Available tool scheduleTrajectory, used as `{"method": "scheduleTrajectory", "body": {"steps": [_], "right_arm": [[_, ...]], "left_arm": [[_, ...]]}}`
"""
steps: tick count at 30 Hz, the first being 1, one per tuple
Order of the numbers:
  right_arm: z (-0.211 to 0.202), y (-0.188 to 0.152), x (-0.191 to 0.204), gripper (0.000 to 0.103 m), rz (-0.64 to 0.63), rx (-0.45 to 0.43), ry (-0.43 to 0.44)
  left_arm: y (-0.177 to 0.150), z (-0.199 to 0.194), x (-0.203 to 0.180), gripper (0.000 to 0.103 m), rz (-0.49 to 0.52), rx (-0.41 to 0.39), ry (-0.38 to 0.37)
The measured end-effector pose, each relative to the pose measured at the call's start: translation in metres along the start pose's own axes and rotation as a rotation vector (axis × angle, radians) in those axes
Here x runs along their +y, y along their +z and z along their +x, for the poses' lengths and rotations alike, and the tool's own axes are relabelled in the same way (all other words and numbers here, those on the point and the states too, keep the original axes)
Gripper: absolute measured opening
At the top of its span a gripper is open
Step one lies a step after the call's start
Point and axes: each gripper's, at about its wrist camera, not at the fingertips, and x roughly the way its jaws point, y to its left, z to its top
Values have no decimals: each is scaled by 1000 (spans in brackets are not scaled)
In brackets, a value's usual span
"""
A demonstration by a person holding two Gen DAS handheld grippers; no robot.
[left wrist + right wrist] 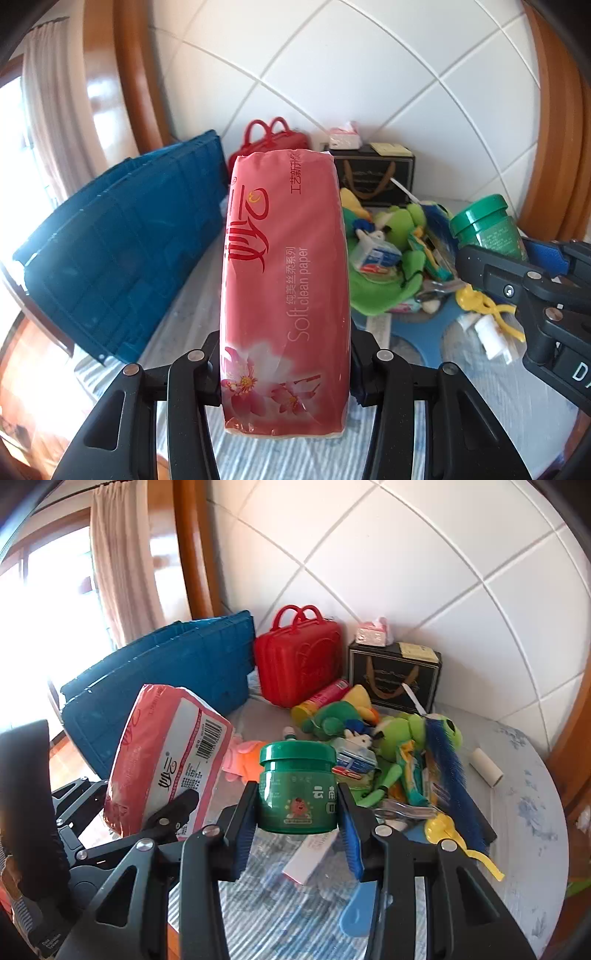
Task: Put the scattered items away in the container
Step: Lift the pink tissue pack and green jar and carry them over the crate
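My left gripper (286, 369) is shut on a pink pack of tissue paper (286, 280), held lengthwise above the table; the same pack (166, 757) shows at the left of the right wrist view. My right gripper (297, 819) is shut on a green jar (297, 786) with a green lid, lifted over the table; the jar (487, 225) also appears at the right of the left wrist view. The blue crate (122, 236) stands at the left, leaning, and the crate (166, 675) is behind the tissue pack. A pile of scattered items (388, 753) lies on the table.
A red toy suitcase (299, 657) and a black gift bag (395, 675) stand against the tiled wall. A green plush frog (402, 731), blue brush (450, 768), yellow clip (447, 830), white tube (306, 856), blue scoop (354, 912) and paper roll (485, 766) lie on the cloth-covered table.
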Motion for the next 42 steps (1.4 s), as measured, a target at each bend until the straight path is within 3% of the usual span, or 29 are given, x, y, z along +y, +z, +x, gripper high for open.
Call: {"method": "scheduleTrajectory", "body": {"steps": [13,18,21,26,35,42], "right_arm": [[12,26,64,40,-65,-66,54],[31,50,111,40,-73,-111,41],[42,69,147,40,-72,-148,25],[76,109,232,40,-83,-180,45],[143,159,365,40,-144,-140,110],[195,173,412,40,-184,-24,90]], "left_arm": [[19,-15,87,47,-51,-97,49],[42,-11,150,47,-58,-175,50],[64,-6,209,47,-51,-241,63],[87,9,311,47,-74,-279,113],[88,70,457,47,-138,-156,177],[73,113,490,47,-143,15,155]]}}
